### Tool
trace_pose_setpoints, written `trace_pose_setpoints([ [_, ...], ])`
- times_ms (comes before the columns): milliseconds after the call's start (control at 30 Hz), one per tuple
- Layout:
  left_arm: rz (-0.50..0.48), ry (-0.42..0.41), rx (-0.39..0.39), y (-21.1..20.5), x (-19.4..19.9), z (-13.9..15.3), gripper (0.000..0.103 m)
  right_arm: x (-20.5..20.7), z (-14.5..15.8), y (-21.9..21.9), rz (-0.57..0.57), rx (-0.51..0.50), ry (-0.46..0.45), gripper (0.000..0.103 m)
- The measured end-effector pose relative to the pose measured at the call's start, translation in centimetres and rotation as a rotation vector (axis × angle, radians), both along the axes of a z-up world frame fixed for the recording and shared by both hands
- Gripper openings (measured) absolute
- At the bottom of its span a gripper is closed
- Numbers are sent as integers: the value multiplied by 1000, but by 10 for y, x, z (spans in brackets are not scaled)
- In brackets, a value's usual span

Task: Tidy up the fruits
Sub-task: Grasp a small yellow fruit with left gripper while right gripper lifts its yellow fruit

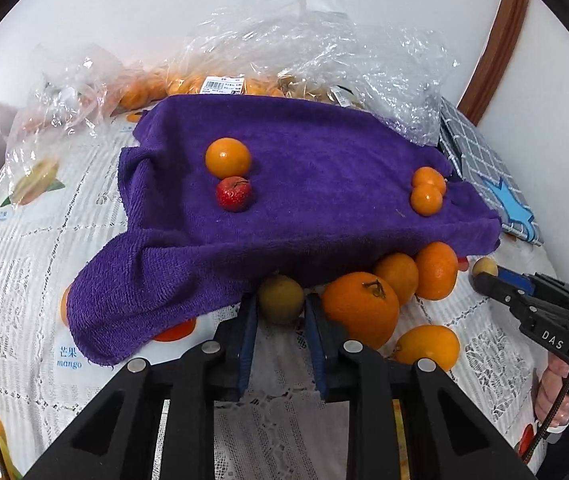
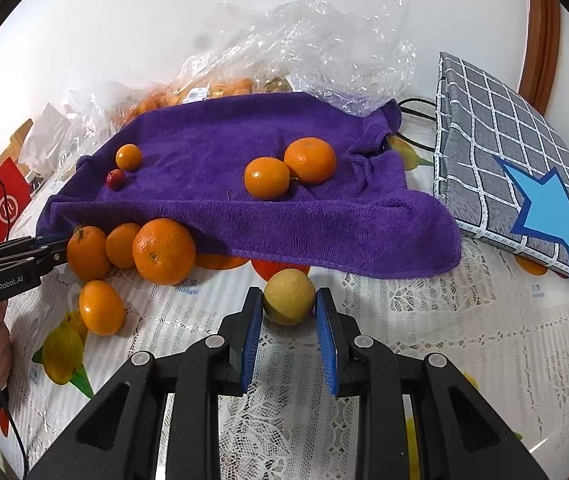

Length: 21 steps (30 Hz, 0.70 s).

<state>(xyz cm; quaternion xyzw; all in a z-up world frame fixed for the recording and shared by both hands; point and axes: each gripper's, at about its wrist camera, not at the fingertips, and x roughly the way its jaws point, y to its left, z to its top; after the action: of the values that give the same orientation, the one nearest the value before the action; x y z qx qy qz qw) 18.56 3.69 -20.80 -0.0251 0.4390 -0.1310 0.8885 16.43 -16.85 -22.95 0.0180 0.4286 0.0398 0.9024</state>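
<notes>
Straddling the yellow-green fruit (image 2: 289,296) below the purple towel (image 2: 268,216), the half-open right gripper (image 2: 289,312) could nudge it rolling; the left gripper (image 1: 280,320), also half-open, holds nothing.

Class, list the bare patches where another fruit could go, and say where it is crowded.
Free: the purple towel between the orange-and-red pair and the two oranges; the lace tablecloth between towel and checked bag. Crowded: the orange cluster at the towel's front edge.

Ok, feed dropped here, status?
Left tongs flank a yellow-green fruit; right tongs flank a second fruit. Grip unconfirmed. Purple towel overhangs the left one, oranges crowd it.
</notes>
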Motion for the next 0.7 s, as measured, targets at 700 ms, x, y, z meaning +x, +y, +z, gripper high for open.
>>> trace_pose_setpoints([
  [700,52,-236,-50,12,-26,36,23,-18,23,-8,-13,62,-173,27],
])
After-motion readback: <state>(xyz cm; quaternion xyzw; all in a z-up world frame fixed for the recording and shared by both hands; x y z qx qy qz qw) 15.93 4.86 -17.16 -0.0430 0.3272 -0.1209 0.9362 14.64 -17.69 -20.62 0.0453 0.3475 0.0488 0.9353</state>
